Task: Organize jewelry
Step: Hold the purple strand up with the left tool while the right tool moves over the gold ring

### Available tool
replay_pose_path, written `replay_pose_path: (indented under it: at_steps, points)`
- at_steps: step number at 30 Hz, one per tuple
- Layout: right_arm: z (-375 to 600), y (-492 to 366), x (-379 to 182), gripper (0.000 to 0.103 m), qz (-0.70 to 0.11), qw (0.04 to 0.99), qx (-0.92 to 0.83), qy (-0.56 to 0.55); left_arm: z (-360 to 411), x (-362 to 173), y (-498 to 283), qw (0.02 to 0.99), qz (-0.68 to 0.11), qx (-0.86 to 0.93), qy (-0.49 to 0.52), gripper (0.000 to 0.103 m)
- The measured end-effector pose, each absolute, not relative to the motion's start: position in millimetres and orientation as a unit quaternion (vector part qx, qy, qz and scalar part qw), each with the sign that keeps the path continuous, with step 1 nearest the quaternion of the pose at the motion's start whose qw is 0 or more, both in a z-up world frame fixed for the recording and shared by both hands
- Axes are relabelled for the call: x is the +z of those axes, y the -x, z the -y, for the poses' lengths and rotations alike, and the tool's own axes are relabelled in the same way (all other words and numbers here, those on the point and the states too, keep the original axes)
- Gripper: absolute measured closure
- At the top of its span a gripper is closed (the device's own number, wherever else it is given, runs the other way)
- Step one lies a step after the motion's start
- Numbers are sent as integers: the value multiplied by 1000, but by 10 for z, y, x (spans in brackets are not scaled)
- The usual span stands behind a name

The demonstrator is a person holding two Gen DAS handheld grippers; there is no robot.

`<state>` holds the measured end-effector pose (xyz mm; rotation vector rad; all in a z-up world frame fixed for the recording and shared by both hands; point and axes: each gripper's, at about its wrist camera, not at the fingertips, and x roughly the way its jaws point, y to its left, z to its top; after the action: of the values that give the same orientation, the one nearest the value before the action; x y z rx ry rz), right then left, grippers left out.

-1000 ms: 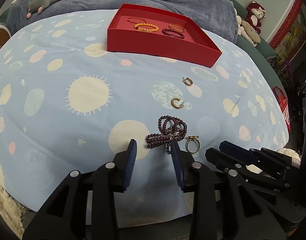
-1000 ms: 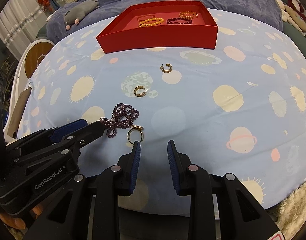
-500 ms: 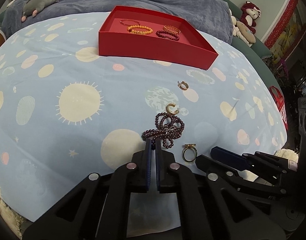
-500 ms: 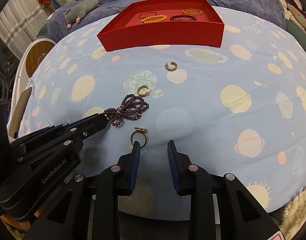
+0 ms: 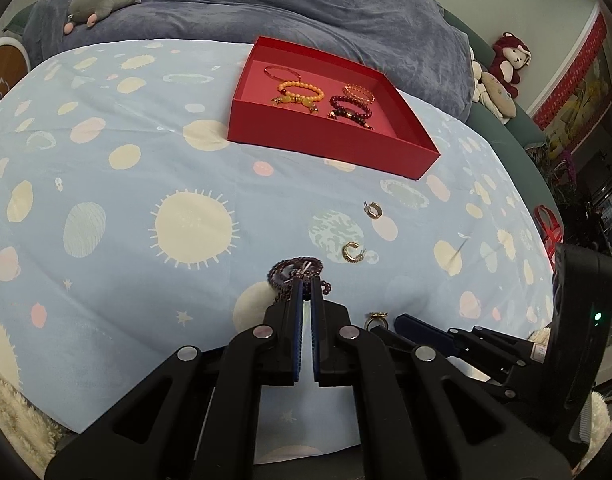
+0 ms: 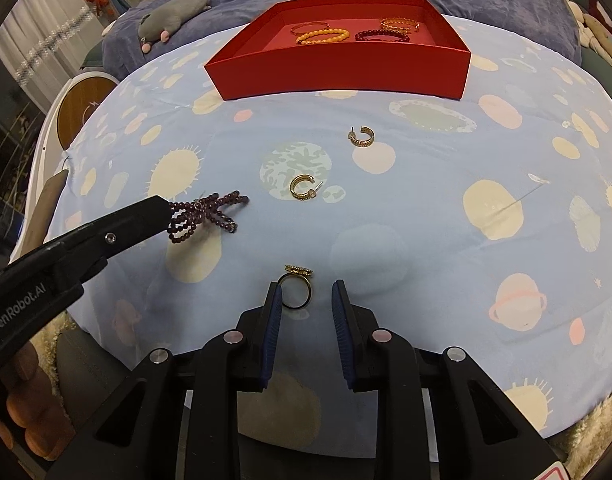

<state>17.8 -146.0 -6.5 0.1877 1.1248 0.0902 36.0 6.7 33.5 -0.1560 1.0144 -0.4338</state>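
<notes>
We see the left tongs [image 5: 304,286] at lower centre of the left wrist view pinched nearly closed on a dark purple bead strand [image 6: 204,216], lifted at the left of the right wrist view above the planet-print sheet [image 6: 425,216]. Our right tongs [image 6: 306,300] stand open at lower centre, a gold ring [image 6: 296,288] just beyond their tips; two gold hoop earrings [image 6: 304,188] lie mid-frame, and the red tray [image 6: 337,68] holds bracelets at top
</notes>
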Motion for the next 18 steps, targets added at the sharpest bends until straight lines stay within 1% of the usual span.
replay_pose_path:
  at_steps: [3,7,13,18]
  points:
    - [1428,-194,-72,94,-533,841,45,-83,-74,381,-384,849,-481,-206,82,100]
    - [1433,-184,-58,101,-531,842,43,-80,-85,394,-404,848,-484,-200,88,100]
    - [1518,-142,19,102,-522,848,36,-87,-161,411,-422,850,-482,-188,101,100]
    - [1570,-112,55,103,-519,849,34,-92,-317,273,-458,846,-497,-159,112,100]
